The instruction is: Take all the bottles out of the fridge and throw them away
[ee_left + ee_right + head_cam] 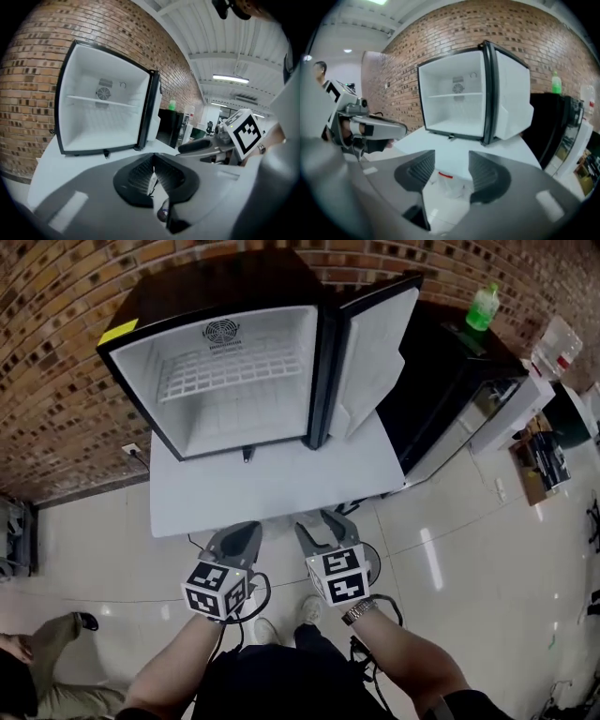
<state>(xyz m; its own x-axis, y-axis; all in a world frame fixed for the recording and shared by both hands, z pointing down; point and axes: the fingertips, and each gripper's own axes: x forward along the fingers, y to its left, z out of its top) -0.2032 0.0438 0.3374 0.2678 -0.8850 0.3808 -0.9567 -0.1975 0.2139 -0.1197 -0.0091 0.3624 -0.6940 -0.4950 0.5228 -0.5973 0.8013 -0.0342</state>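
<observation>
Scan fridge (141,381) at 12 o'clock, shelf (230,371) included; looks empty. Noting left gripper (152,161) jaws pressed together, right gripper (451,161) spread, nothing pinched.

Bright, even light; fisheye-warped edges

- Fridge (234,381): glossy black shell, matt white plastic lining (its shelf a white-coated wire grid).
- Brick wall (56,381): rough, matt.
- Table (272,488): smooth white top.
- Floor (469,549): glossy pale tiles, reflecting ceiling lights.
- Green bottle (484,307): translucent plastic.
</observation>
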